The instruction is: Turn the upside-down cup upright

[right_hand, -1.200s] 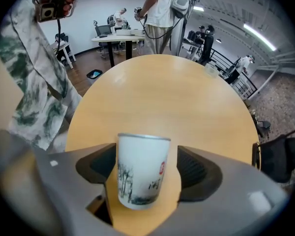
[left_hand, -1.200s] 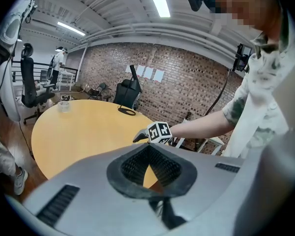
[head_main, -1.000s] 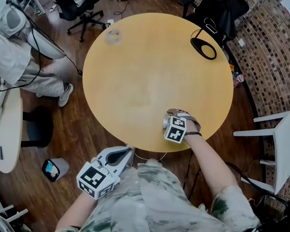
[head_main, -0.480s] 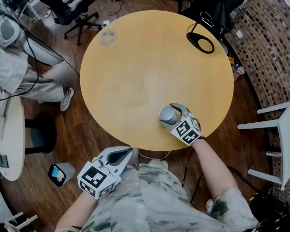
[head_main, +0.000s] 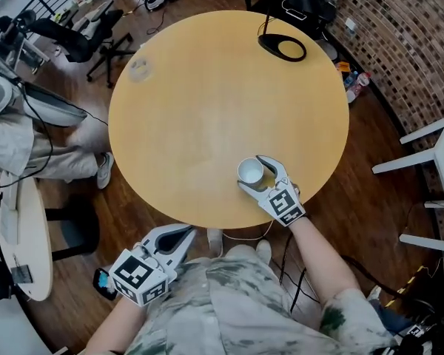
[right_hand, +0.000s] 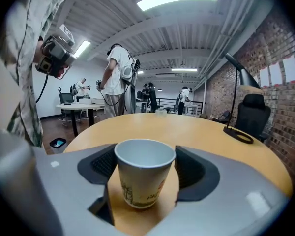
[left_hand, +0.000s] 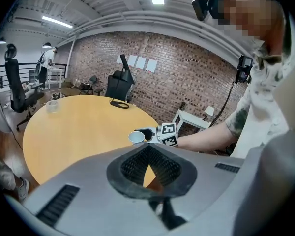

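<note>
A white paper cup (head_main: 250,171) stands mouth up near the front edge of the round wooden table (head_main: 207,87). My right gripper (head_main: 252,173) is shut on it, one jaw on each side. In the right gripper view the cup (right_hand: 145,173) fills the space between the dark pads (right_hand: 102,163) of the right gripper (right_hand: 145,164), its printed wall upright. My left gripper (head_main: 193,230) hangs off the table's near side, by my body, shut with nothing in it. From the left gripper (left_hand: 148,165) view the cup (left_hand: 136,137) and the right gripper's marker cube (left_hand: 167,134) show over the table.
A black ring-shaped lamp base (head_main: 282,48) lies at the table's far right edge and a small clear cup (head_main: 139,68) at its far left edge. A white chair (head_main: 436,176) stands to the right, an office chair (head_main: 74,39) and a seated person (head_main: 15,139) to the left.
The right gripper has rolled over with the cup in it: the cup's base faced up a second ago, it was tilted half a second ago, and its open mouth faces up now.
</note>
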A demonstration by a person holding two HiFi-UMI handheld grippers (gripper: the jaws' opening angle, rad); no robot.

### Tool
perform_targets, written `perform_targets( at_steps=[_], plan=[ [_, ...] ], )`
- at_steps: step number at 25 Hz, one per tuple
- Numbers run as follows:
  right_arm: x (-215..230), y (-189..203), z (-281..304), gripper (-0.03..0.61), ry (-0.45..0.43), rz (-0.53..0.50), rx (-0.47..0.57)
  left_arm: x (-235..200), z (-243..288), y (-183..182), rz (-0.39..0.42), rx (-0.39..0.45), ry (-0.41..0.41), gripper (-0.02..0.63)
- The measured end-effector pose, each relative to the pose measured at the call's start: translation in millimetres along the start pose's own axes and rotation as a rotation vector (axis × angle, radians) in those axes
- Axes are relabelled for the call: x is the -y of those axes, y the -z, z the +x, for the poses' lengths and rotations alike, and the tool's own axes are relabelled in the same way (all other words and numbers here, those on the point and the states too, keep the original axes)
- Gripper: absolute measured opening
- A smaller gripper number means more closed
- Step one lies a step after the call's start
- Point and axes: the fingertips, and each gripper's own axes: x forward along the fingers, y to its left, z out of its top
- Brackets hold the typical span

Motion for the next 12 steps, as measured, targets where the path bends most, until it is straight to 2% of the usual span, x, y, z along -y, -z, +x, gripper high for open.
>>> perform_targets(
  at_steps=[10, 12],
  plan=[
    [3.8, 19.4, -15.7, 0.364, 0.003, -0.036, -0.079, 29.4, 13.1, -11.6, 0.033, -0.004, 0.017, 0.005],
    [2.7, 14.5, -15.9, 0.386, 0.002, -0.038, -0.076, 32.2, 10.8, -10.9, 0.040, -0.005, 0.011, 0.005]
  ],
)
